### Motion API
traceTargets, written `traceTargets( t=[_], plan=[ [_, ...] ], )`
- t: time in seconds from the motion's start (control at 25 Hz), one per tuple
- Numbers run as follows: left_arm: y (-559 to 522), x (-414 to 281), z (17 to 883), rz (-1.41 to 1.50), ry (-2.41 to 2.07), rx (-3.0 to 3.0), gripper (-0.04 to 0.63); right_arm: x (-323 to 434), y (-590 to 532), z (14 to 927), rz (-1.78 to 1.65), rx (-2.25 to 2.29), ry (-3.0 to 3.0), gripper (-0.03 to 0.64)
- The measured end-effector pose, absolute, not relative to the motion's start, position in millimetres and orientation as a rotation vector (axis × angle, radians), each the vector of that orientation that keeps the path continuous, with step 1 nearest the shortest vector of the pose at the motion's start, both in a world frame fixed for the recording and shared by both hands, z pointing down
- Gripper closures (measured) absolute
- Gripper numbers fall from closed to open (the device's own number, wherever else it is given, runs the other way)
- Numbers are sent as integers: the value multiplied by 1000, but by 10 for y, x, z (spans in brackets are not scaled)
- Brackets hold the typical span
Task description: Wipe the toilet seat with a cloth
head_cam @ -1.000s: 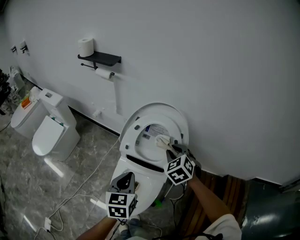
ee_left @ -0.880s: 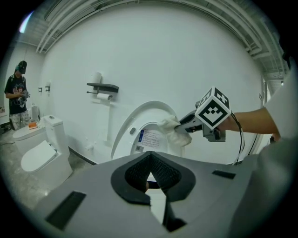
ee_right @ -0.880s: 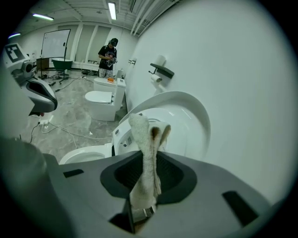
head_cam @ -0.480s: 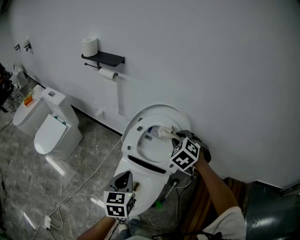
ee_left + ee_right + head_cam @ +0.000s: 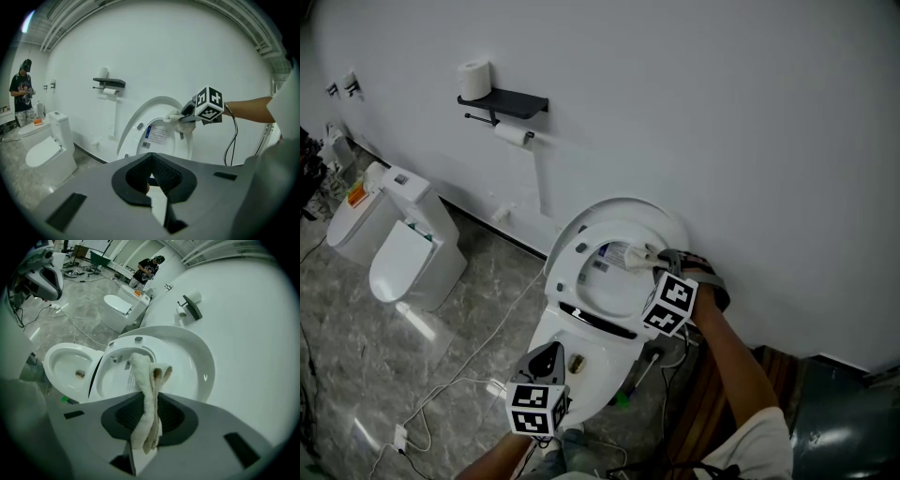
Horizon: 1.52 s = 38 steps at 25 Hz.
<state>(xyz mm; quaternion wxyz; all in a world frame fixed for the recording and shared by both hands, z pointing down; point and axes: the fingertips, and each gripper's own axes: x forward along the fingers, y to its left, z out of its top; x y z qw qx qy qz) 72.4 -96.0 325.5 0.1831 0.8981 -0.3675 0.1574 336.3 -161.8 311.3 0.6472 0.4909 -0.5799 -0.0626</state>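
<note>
Right gripper is clamped on the folded off-white terry cloth. The cloth stands out past the jaws, so fabric meets the surface, not the pads. The free end sits on the upper part of the raised white plastic toilet seat ring, which leans with its white lid against the far wall. The seat is up, so it's the underside being wiped. The gripper comes in from the right, angled down, which looks like it keeps the forearm clear of the white ceramic bowl.

Left gripper is closed on nothing. It's parked low and near, over the bowl's near rim and well clear of the seat; it looks idle and out of the wipe path.

Hard to make out:
- Actual cloth-to-seat contact: the bunched end covers it in the right gripper view, and in the head view the gripper and hand block it.
- Right side of the seat ring is behind the marker cube and hand.
- Can't tell if the blue-printed sticker is on the seat or the lid.
- Hinge area is just a dark slot.
</note>
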Motion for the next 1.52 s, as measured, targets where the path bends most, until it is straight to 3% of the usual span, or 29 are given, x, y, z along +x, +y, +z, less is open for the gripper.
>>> traceTargets(
  t=[1.52],
  plan=[
    [-1028, 784, 3539, 451, -1033, 2543, 595, 3289, -1140, 3917, 71, 1296, -1344, 528]
  ],
)
